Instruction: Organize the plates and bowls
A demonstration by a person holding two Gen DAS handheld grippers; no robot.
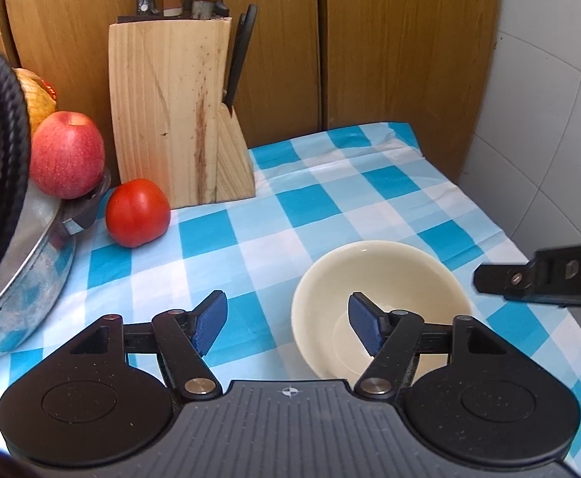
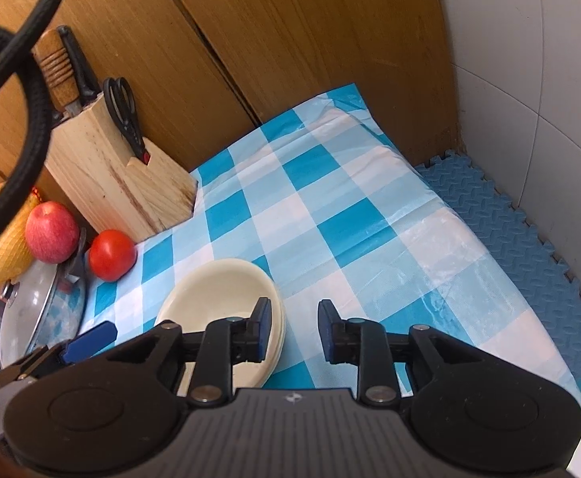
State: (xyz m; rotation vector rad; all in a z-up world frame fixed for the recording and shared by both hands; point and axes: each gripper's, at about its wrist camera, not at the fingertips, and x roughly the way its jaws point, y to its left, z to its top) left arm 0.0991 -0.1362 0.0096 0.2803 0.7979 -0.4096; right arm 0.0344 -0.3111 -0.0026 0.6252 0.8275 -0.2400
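Note:
A cream bowl (image 1: 378, 279) sits on the blue-and-white checked tablecloth (image 1: 274, 215). My left gripper (image 1: 288, 320) is open above it, its right pad over the bowl's inside and its left pad outside the rim. In the right wrist view the bowl (image 2: 218, 290) looks like a stack of nested cream dishes. My right gripper (image 2: 294, 330) is open and empty, its left pad over the stack's right edge. Part of the right gripper (image 1: 545, 279) shows at the right of the left wrist view. A left fingertip (image 2: 91, 340) shows in the right wrist view.
A wooden knife block (image 1: 175, 119) with knives and scissors stands at the back against wooden panels. A tomato (image 1: 137, 212), an apple (image 1: 67, 153) and a lidded metal pot (image 1: 23, 275) are at the left. Blue foam mat (image 2: 521, 247) lies right of the table.

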